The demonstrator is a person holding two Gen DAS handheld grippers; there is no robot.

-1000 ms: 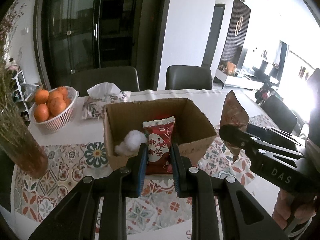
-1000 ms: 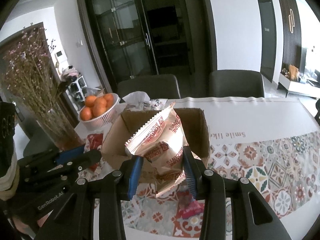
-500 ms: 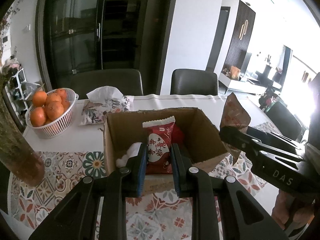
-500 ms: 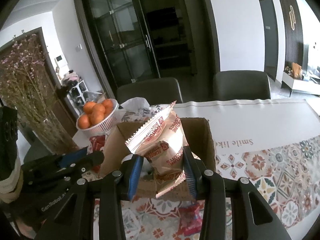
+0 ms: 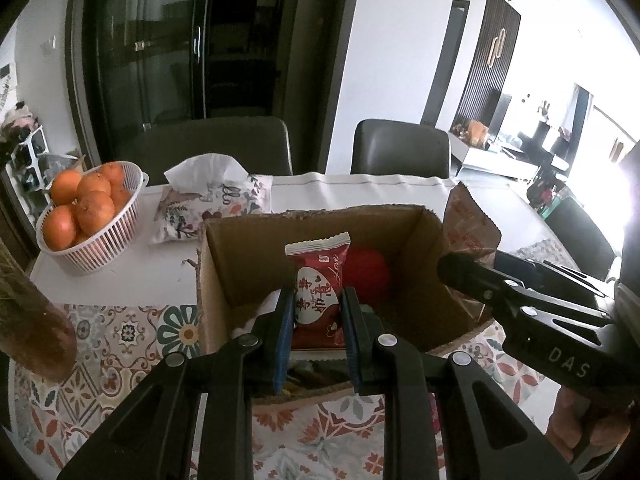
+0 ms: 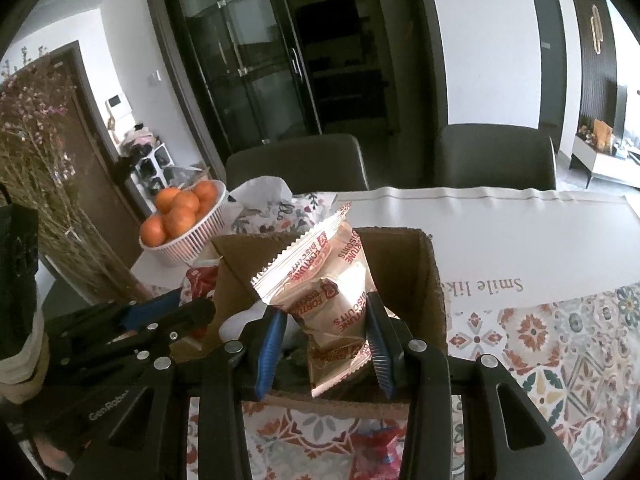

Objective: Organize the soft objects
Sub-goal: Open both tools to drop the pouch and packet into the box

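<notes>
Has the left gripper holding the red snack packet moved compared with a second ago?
Yes. The left gripper with the red snack packet has advanced toward and over the open brown cardboard box, which now looms larger beneath it.

Both views are fisheye, each looking forward and downward along the fingers of its own hand-held gripper, close above the near edge of an open cardboard box (image 5: 416, 248) (image 6: 434, 280) at frame centre. The left view faces slightly rightward, catching the right hand-held gripper (image 5: 460, 270) at right. The right view catches the left one (image 6: 188, 308) at lower left. Both share the box, orange basket (image 5: 100, 240) (image 6: 192, 236), tabletop (image 5: 360, 188) (image 6: 500, 232) and two chairs.
</notes>
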